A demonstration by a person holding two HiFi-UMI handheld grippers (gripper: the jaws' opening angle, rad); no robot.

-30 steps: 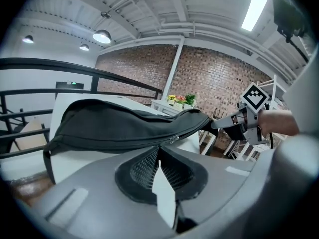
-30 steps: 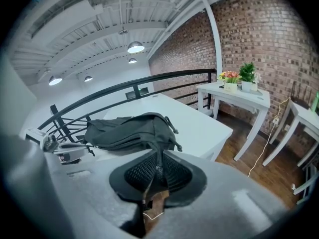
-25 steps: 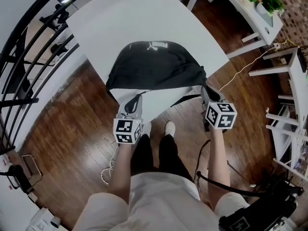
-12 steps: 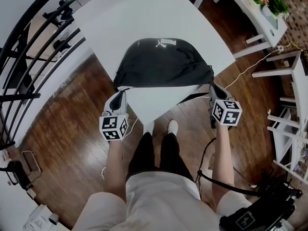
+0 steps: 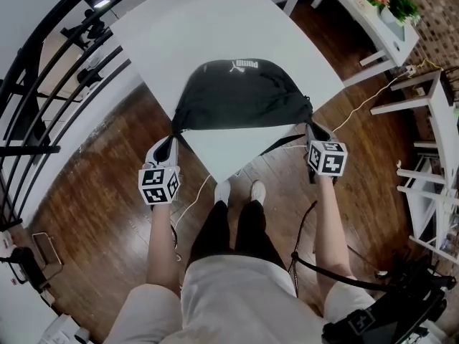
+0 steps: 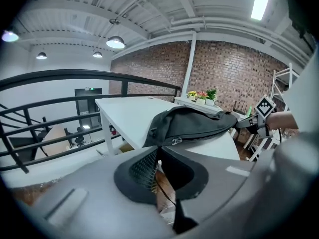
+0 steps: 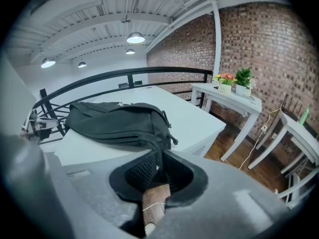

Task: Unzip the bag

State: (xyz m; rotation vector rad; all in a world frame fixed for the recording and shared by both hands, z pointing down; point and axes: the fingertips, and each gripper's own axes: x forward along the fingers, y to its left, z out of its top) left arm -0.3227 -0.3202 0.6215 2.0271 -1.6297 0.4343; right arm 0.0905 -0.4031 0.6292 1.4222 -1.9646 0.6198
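The room is an open loft with a dark wood floor (image 5: pixel 93 192), a black railing (image 5: pixel 43 70) on the left and a small white side table (image 5: pixel 373 13) with plants at the far right. The white worktop (image 5: pixel 201 41) stands cornerwise to the person, its near corner pointing at their feet, and it is bare apart from the one thing on it.

The black bag (image 5: pixel 240 95) lies across that near corner. Its long axis runs left to right, and each end reaches an edge of the worktop. It looks drawn taut between the two hands.

The right gripper (image 5: pixel 313 131) is clenched on the black fabric at the bag's right end. The left gripper (image 5: pixel 169 146) pinches a black tail at the left end, and I cannot tell whether that is strap or pull tab. Its jaws have just been easing apart a little with the tail between them.

The silver zip slider (image 6: pixel 175 141) sits at the bag's left end, just beyond the left gripper's jaws. The zip line runs rightward from it along the near face.

I judge the left hand far the nearer to the slider. Any pull must follow the bag's length, with the right hand acting as anchor.
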